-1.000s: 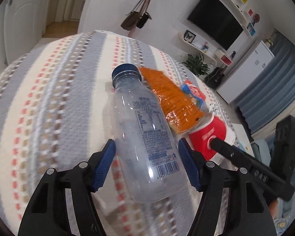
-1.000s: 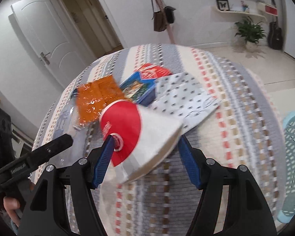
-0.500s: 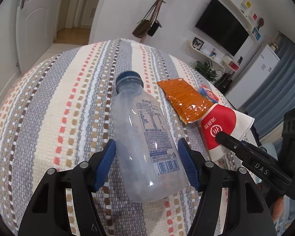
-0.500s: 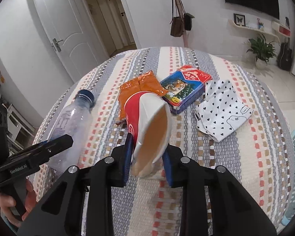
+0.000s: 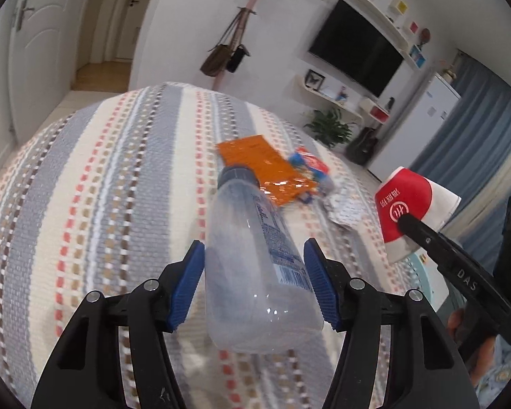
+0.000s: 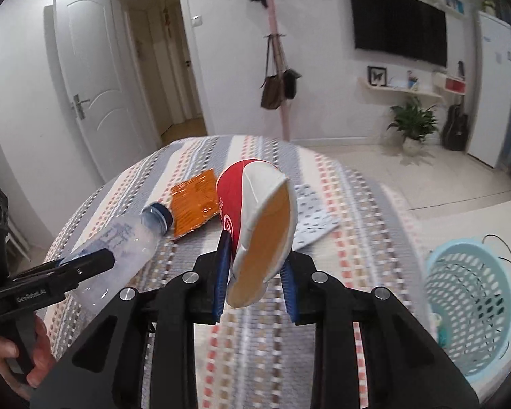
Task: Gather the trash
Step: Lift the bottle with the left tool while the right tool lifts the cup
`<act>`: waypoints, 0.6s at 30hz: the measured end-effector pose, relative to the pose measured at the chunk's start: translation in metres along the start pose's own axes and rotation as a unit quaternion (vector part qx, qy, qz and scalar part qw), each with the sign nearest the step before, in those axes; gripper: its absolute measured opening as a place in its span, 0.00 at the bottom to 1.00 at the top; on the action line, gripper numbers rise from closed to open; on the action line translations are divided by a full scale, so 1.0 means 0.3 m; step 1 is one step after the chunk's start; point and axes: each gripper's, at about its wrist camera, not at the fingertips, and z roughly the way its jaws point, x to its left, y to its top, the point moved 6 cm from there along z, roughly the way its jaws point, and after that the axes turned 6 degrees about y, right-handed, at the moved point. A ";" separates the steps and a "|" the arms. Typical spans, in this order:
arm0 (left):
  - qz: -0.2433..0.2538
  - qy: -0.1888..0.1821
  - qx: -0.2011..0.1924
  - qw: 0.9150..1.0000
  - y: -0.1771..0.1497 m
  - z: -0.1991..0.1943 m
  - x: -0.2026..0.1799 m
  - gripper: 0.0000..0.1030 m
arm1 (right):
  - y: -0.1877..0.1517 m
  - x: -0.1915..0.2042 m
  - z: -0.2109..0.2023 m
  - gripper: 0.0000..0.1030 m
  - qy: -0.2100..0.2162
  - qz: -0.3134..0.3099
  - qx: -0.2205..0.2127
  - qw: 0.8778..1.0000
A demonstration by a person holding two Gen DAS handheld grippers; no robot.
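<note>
The left hand-held gripper [image 5: 253, 281] was closing on the plastic bottle [image 5: 255, 266]; the right hand-held gripper [image 6: 255, 276] squeezed the paper cup [image 6: 259, 225]

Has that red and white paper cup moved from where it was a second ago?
Yes. The paper cup, then lying on the striped tablecloth, now sits squashed in the right gripper, lifted clear above it.

Left gripper [image 5: 253, 281]: bottle [image 5: 255, 255] between the closing jaws, cap pointing ahead. Beyond the cap on the tablecloth [image 5: 102, 204] lies a wrapper [image 5: 262, 167], a box [image 5: 310, 167] to its right. Right gripper [image 6: 255, 272]: cup [image 6: 259, 225] squeezed between the jaws, mouth toward the camera. Basket [image 6: 473, 306] to the right, on the floor below the table.
</note>
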 end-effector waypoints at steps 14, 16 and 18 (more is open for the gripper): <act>0.045 -0.029 0.063 0.997 -0.097 0.051 -0.105 0.54 | -0.038 -0.142 -0.033 0.24 -0.003 0.056 0.007 0.998; 0.056 -0.028 0.073 0.995 -0.108 0.068 -0.123 0.60 | -0.048 -0.154 -0.031 0.24 -0.004 0.064 0.010 0.998; 0.067 -0.026 0.079 0.994 -0.112 0.088 -0.138 0.62 | -0.055 -0.159 -0.035 0.24 -0.002 0.068 0.011 0.998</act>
